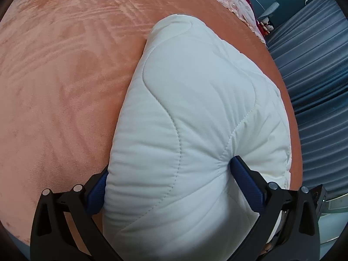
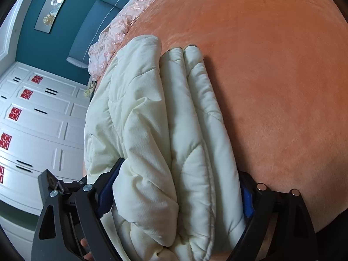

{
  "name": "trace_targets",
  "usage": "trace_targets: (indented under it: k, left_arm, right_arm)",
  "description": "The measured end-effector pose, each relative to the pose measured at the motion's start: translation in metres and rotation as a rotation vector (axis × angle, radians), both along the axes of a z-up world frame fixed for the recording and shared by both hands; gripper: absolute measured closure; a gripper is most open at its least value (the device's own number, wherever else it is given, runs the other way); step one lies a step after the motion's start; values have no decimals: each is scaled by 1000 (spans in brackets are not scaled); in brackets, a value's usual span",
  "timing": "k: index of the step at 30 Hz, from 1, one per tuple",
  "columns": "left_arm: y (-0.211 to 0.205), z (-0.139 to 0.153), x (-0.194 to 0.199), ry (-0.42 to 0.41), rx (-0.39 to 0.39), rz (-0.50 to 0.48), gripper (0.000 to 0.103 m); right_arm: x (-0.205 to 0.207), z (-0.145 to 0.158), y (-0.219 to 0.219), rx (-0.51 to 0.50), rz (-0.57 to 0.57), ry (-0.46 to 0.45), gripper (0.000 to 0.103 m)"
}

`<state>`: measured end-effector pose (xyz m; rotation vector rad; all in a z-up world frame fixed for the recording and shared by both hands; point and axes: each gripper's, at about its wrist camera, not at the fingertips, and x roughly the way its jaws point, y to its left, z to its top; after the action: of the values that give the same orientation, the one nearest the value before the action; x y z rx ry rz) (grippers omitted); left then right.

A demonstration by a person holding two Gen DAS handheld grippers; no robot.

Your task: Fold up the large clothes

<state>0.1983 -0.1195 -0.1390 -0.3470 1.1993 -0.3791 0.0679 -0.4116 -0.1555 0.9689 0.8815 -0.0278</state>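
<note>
While we hold the white quilted coat [image 1: 184, 113] over the orange bed [image 1: 65, 87], left gripper [image 1: 169, 174] and right gripper [image 2: 178, 184] each pinch thick folded layers (slippery padding), so a bulging layer could slide free and unfold.

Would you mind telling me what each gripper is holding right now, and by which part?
Both hold the folded white quilted garment: the left gripper clamps its bulging near end, the right gripper the stacked layers at its near edge.
</note>
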Motion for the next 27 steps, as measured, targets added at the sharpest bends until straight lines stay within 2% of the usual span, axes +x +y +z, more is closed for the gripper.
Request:
trace_targets:
  k: [3, 4, 7, 8, 11, 15, 18, 22, 27]
  left_arm:
    - [-10, 16, -5, -50, 64, -25, 14]
    - [-13, 24, -8, -72, 84, -36, 21]
    - [-21, 46, -14, -132, 132, -76, 36]
    - [-21, 55, -16, -152, 144, -90, 41]
    - [-20, 84, -19, -230, 165, -115, 47]
    - [-12, 125, -24, -338, 169, -117, 48]
    - [0, 152, -25, -408, 161, -103, 47]
    - [18, 175, -17, -487, 166, -84, 47]
    - [56, 183, 6, -532, 139, -37, 47]
  right_arm:
    - [0, 17, 6, -71, 16, -6, 50]
    - [0, 25, 10, -109, 24, -8, 57]
    - [-1, 49, 21, -209, 34, -17, 64]
    - [-1, 57, 26, -236, 33, -23, 64]
    - [-3, 83, 36, -300, 32, -62, 66]
    - [0, 118, 52, -360, 41, -137, 66]
    - [8, 137, 61, -368, 50, -195, 66]
    - [31, 157, 80, -387, 77, -254, 66]
    - [67, 170, 114, -419, 121, -302, 66]
